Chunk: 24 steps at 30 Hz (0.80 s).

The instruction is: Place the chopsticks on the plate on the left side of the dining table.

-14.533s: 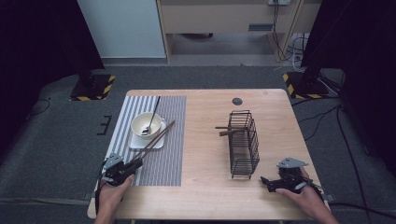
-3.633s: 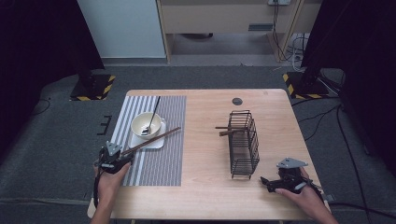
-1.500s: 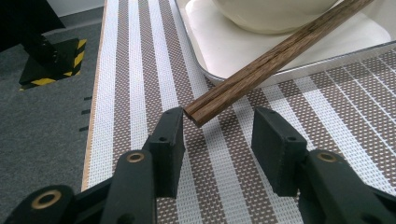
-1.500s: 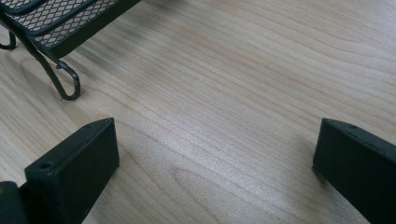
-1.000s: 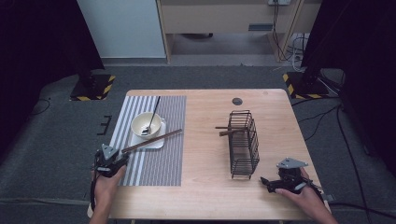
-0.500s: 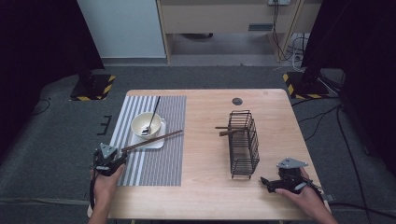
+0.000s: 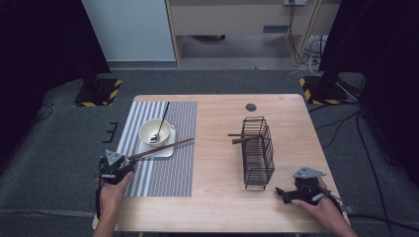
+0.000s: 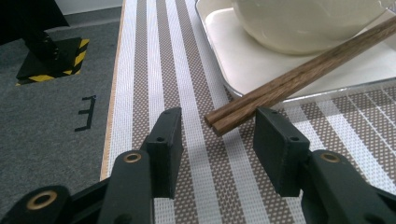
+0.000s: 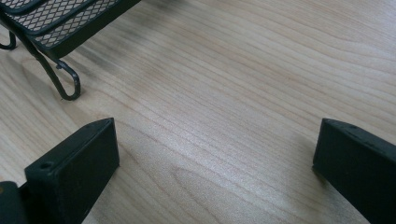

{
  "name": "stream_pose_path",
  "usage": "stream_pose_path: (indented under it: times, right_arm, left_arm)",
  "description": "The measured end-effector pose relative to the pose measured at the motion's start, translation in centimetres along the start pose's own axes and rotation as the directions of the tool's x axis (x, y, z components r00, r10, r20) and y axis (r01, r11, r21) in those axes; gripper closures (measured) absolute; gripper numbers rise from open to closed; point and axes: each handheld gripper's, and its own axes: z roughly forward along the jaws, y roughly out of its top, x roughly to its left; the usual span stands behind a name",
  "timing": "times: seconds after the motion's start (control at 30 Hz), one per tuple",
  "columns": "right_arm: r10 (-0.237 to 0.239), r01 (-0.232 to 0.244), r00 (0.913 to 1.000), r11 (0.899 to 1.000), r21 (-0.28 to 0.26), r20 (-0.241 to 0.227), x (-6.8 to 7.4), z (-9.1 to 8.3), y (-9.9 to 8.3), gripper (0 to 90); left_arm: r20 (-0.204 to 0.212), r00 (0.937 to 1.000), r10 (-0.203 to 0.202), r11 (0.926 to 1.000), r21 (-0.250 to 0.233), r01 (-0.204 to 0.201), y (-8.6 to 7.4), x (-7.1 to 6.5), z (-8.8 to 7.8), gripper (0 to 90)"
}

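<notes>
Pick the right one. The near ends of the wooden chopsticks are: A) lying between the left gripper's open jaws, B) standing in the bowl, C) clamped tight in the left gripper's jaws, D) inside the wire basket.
A: in the left gripper view the chopsticks end between the left gripper jaws, with gaps either side.

Lighting the table (image 7: 217, 197) evenly from overhead, leaving the surroundings falling into darkness; blurring slightly near the jaws, casting soft shadows.
</notes>
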Motion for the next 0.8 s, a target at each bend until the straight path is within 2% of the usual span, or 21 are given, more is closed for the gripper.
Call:
stream_pose_path:
  times: [0.23, 0.8]
  right_arm:
    - [0.000, 0.000, 1.0000, 1.000, 0.000, 0.000, 0.00, 0.00, 0.00, 0.2]
    - [0.000, 0.000, 1.0000, 1.000, 0.000, 0.000, 0.00, 0.00, 0.00, 0.2]
  left_arm:
    - [0.012, 0.9998, 0.018, 0.9996, -0.020, -0.018, 0.27, -0.05, 0.12, 50.1]
    - [0.025, 0.9982, 0.054, 0.9983, 0.022, -0.054, 0.46, -0.29, -0.65, 39.7]
